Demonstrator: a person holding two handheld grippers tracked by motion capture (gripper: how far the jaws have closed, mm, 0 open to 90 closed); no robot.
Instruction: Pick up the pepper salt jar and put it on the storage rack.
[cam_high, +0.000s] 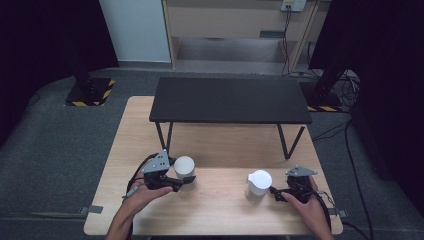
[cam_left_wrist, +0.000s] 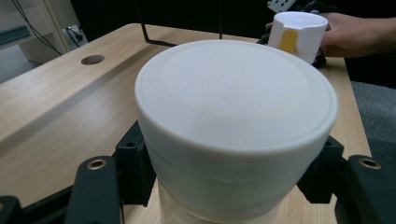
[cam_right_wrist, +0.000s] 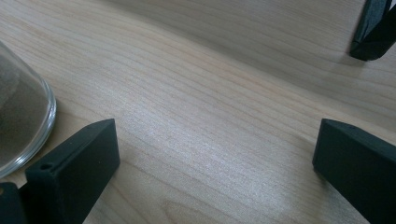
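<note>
A white-lidded round jar (cam_high: 184, 169) stands at the table's front left, and my left gripper (cam_high: 180, 184) is shut on it from the left. In the left gripper view the jar's lid (cam_left_wrist: 236, 100) is very close, with a black jaw pressed against each side just below it. A second white-topped container (cam_high: 259, 184) stands at the front right; the left gripper view shows it as a white container (cam_left_wrist: 299, 28) with a yellow mark and a hand behind it. My right gripper (cam_high: 276, 191) lies just right of it, open. Its jaws (cam_right_wrist: 215, 140) stand wide over bare wood, with a glass wall (cam_right_wrist: 18, 116) beside the left one.
A low black stand (cam_high: 230, 100) on thin legs spans the back half of the wooden table (cam_high: 220, 145). A cable hole (cam_left_wrist: 92, 59) sits in the tabletop. A black object (cam_right_wrist: 373, 28) shows at the top right corner of the right gripper view.
</note>
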